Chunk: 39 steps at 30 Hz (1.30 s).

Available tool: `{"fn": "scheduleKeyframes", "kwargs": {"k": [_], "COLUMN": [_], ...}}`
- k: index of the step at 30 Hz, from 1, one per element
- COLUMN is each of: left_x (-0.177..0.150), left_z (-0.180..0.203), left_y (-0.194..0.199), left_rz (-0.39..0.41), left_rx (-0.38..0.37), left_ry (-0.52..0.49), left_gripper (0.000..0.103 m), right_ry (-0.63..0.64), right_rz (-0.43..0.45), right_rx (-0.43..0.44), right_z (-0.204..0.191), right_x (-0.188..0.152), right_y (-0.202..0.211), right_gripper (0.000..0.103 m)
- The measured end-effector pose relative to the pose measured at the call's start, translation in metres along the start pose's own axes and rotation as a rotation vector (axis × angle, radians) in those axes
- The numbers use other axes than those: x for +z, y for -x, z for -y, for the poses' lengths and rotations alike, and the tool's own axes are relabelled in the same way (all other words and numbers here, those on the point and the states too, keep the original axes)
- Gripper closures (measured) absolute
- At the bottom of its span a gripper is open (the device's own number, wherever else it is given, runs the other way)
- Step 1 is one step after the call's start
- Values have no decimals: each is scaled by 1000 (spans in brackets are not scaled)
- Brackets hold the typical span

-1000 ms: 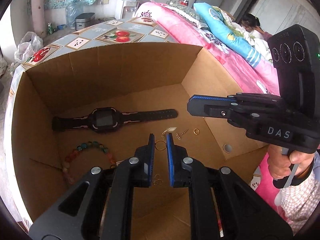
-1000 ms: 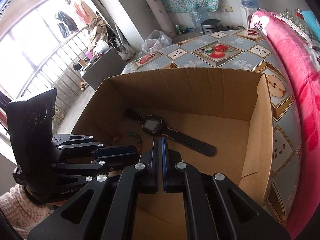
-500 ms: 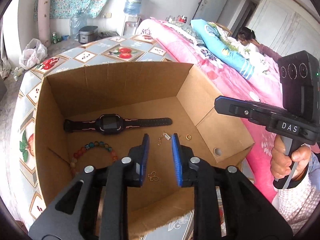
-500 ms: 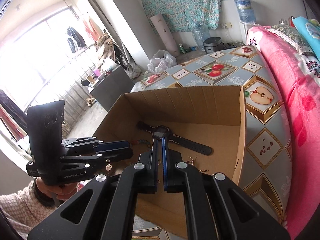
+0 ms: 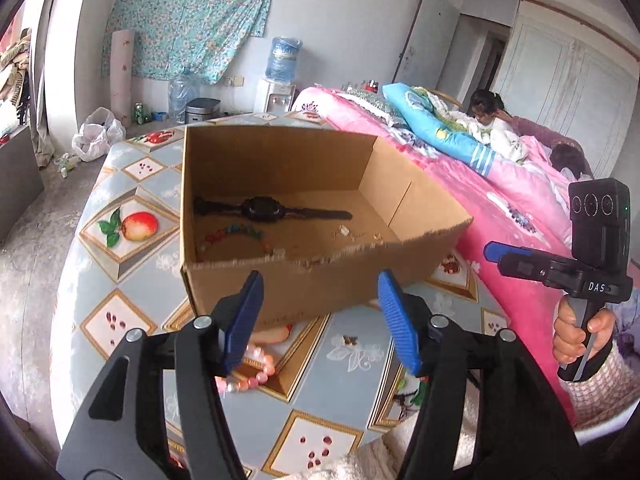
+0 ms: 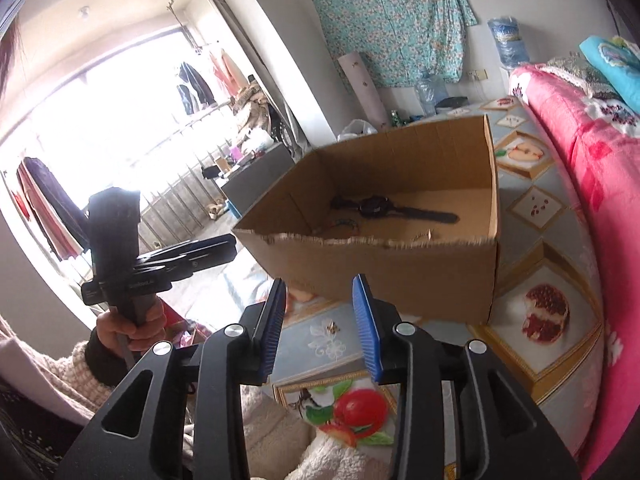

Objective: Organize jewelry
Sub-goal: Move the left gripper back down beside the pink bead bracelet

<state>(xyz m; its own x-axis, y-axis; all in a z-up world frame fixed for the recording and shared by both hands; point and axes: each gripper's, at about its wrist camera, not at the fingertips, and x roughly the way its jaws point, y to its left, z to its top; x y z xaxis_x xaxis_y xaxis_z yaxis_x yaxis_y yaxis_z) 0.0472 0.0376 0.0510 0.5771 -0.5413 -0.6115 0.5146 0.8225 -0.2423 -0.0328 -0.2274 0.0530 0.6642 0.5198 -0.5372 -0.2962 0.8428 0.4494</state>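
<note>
Fetching the next piece looks like the step in hand: both grippers hang empty in front of the cardboard box [image 5: 320, 280], which stands on the fruit-patterned bench [image 5: 132, 248] beside the pink bed [image 5: 500, 200]. One box, and inside it one black smartwatch [image 5: 264, 209] along the far wall, one multicoloured bead bracelet [image 5: 236, 236] nearer the front-left corner, and a few small gold pieces [image 5: 352, 234] to the right, too fine to count. Outside, in front of the box, lie one pink bead bracelet [image 5: 250, 372] and one small gold trinket [image 6: 332, 326]. The left gripper [image 5: 320, 320] is opening, jaws wide, nothing between them; the right gripper [image 6: 320, 324] is opening too, narrower, also empty. My guess for the next move: lower one gripper onto a loose piece in front of the box, pinching low against the bench.
</note>
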Motion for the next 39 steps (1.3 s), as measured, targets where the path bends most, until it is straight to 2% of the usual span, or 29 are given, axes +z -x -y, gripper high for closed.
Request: {"fn": "scheduleKeyframes", "kwargs": {"k": [3, 7, 11, 23, 32, 37, 39], "left_x": [-25, -53, -70, -78, -86, -88, -89], "left_z": [4, 10, 15, -12, -15, -12, -11], "left_y": [-5, -22, -33, -41, -42, -43, -43], "left_rz": [-38, -113, -140, -136, -135, -133, -132], "left_rx": [69, 184, 228, 211, 206, 206, 205], "left_ry": [-32, -97, -154, -55, -49, -64, -66], "left_gripper": [41, 40, 40, 39, 35, 33, 33], "right_ry": [-39, -54, -62, 39, 152, 197, 223], "right_rz": [-60, -113, -140, -180, -202, -208, -214], "right_rx": [-22, -47, -48, -152, -244, -266, -282], "right_z": [1, 2, 2, -11, -23, -29, -32], "right_x": [-23, -37, -39, -36, -33, -29, -29], "right_y": [-25, -57, -80, -109, -130, -136, -137], "right_gripper": [68, 68, 71, 76, 86, 88, 92]}}
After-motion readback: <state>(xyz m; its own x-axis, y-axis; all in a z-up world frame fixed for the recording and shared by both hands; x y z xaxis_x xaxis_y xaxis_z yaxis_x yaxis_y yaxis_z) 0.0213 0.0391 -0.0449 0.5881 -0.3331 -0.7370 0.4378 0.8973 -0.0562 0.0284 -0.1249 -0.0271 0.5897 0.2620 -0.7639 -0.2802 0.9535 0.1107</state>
